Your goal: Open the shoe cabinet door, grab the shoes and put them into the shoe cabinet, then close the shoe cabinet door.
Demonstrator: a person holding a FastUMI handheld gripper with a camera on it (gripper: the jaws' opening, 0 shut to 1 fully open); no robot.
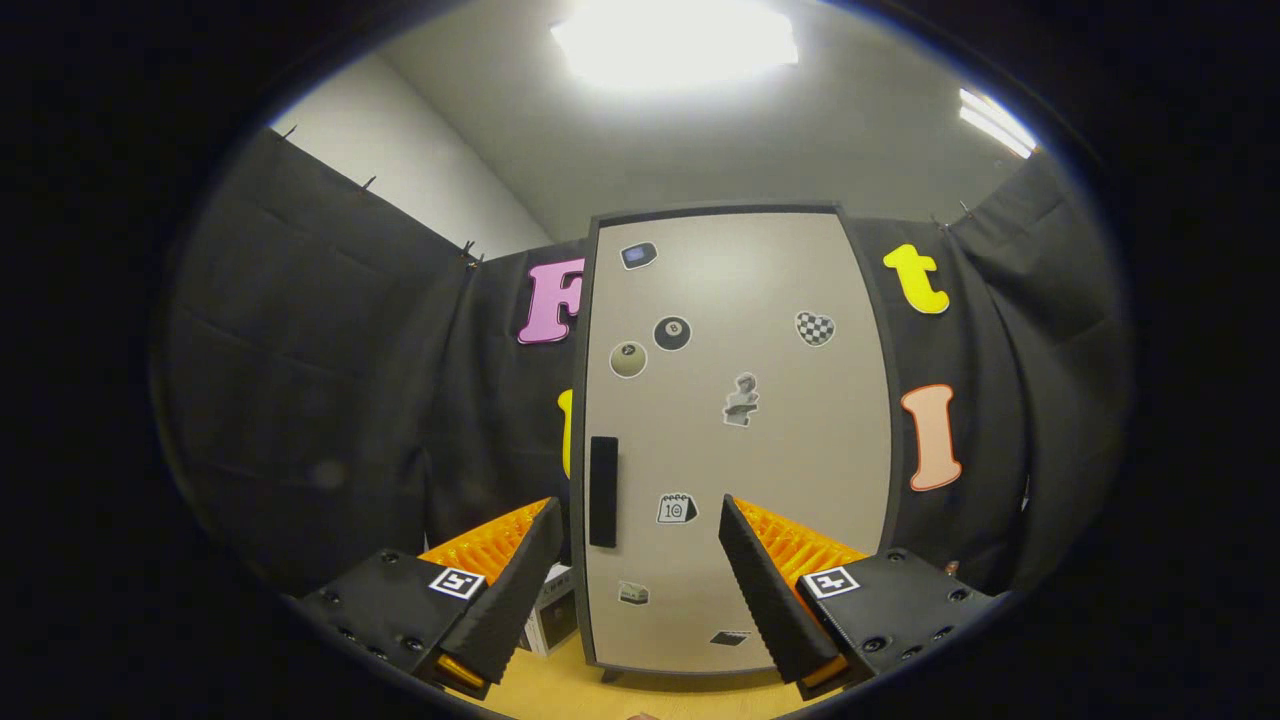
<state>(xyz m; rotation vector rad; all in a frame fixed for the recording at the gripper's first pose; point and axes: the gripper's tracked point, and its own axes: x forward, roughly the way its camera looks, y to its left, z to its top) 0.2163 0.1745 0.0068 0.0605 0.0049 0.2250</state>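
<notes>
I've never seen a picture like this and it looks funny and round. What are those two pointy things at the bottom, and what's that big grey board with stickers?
The camera rides on a hand-held gripper, a tool a person carries. The two pointy things are its fingers, spread open and holding nothing. The camera's lens bends everything, which is why the picture looks round.

The big board is the tall pale grey shoe cabinet door, shut, standing beyond the fingers on a yellowish wooden floor. The stickers are decoration. The long black bar handle near its left edge is what to pull. A small white box sits beside the cabinet's foot.
</notes>
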